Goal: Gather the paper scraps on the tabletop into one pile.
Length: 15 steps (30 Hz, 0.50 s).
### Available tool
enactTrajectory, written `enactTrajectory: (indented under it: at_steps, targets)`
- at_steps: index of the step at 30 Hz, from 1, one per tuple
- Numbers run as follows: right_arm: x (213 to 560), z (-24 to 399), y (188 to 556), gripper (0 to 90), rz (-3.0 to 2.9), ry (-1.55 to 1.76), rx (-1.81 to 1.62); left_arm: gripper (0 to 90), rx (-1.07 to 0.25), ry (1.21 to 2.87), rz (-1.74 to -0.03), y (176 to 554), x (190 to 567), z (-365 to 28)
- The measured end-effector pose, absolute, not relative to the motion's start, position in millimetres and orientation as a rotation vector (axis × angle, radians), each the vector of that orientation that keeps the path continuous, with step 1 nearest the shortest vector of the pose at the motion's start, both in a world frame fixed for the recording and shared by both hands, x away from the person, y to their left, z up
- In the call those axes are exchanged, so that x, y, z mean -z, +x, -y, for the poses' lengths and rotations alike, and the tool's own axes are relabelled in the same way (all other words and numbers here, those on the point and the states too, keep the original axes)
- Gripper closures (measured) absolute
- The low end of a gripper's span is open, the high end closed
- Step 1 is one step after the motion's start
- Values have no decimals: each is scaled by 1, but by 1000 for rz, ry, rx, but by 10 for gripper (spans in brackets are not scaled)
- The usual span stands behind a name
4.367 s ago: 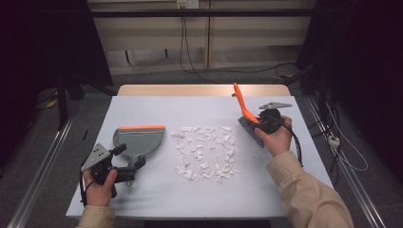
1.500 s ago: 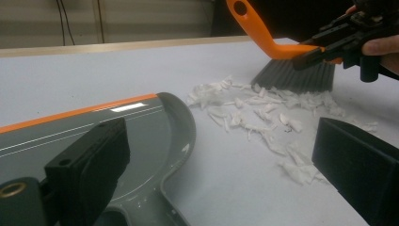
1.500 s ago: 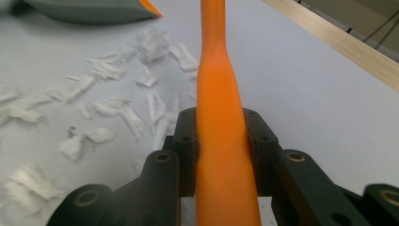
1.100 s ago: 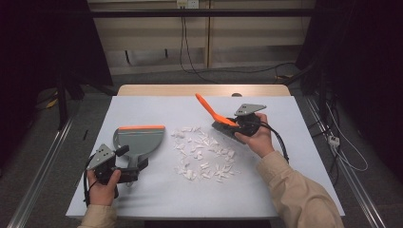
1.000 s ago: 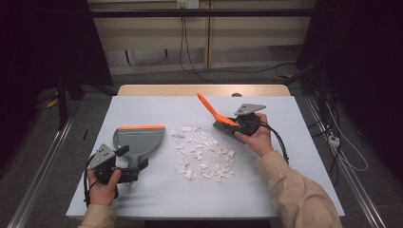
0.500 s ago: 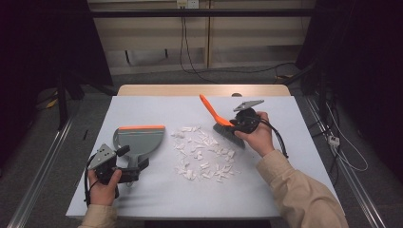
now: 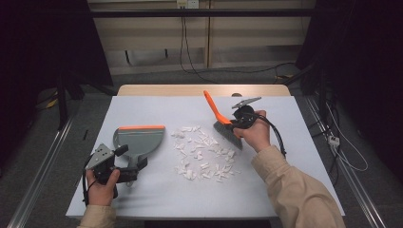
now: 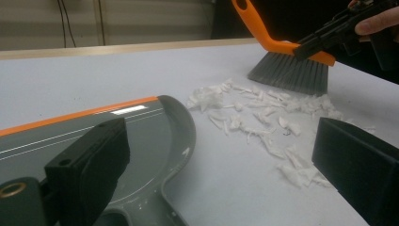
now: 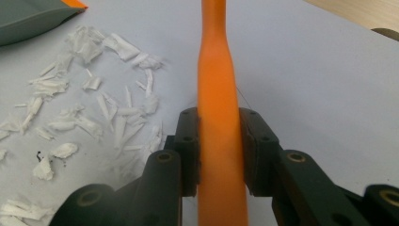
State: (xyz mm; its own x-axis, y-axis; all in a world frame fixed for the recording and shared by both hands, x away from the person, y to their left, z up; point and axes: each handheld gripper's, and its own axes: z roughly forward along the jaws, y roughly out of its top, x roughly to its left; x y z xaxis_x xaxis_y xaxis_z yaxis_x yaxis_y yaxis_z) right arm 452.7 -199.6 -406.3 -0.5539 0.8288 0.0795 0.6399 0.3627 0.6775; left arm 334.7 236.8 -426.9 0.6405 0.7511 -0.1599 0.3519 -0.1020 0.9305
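A brush with an orange handle (image 7: pixel 214 109) and grey bristles (image 8: pixel 289 70) stands at the far right edge of a pile of white paper scraps (image 7: pixel 204 154). My right gripper (image 7: pixel 233 124) is shut on the orange handle (image 9: pixel 216 70); its jaws have just been closing, and both pads press on the handle. A grey dustpan with an orange lip (image 7: pixel 140 140) lies flat to the left of the scraps (image 8: pixel 263 113). My left gripper (image 7: pixel 130 159) sits at the dustpan's handle end. Its jaws stand wide apart, one of them over the pan (image 8: pixel 70 136).
A white sheet (image 7: pixel 142 109) covers the table, and a wooden edge (image 7: pixel 199 90) shows at the far side. Cables trail from both grippers. Dark floor and metal rails lie beyond the table's left and right edges.
Over several seconds the right hand carried the brush left to the pile's edge, and the left gripper came up to the dustpan's handle. In the last second the brush shifted only slightly.
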Motion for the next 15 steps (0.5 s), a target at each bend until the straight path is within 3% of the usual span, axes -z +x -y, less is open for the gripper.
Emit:
enactTrajectory:
  at_steps: [15]
  targets:
    - [400, 189, 462, 717, -2281, 1161, -1091, 44, -427, 1692, -915, 335, 428, -238]
